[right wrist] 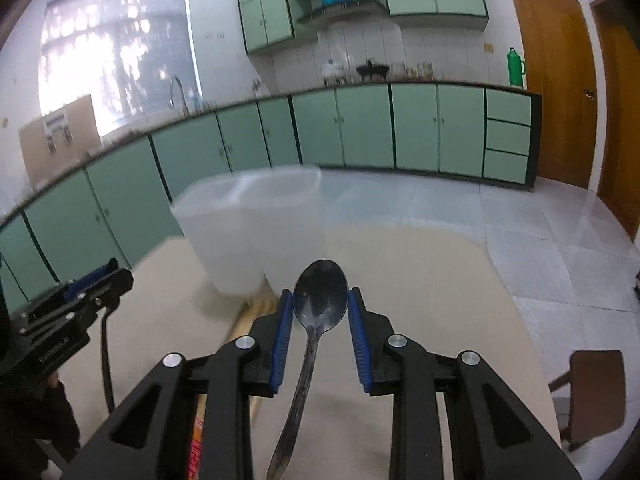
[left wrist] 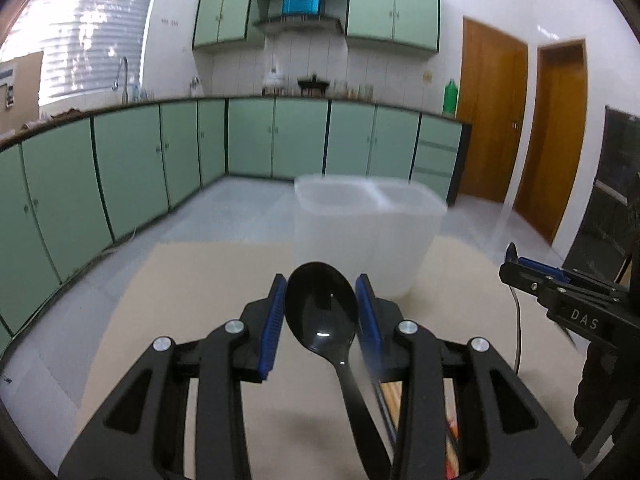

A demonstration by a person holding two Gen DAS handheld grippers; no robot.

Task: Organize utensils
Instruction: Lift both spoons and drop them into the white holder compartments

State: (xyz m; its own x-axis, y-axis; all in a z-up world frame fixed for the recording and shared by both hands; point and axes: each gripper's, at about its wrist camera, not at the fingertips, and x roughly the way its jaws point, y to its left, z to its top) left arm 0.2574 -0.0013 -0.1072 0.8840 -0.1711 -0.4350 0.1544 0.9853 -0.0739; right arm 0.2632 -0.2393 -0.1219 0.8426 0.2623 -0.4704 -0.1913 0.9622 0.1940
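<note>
Black spoon (left wrist: 322,308) clamped in left gripper (left wrist: 321,300), metal spoon (right wrist: 320,296) clamped in right gripper (right wrist: 320,308), both handles cut off.

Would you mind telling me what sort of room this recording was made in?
Most likely a kitchen, perhaps a shared or institutional one. Green base cabinets run under a long counter, matching wall cabinets hang above, and a tall faucet stands by the window. The work happens at a beige table.
</note>
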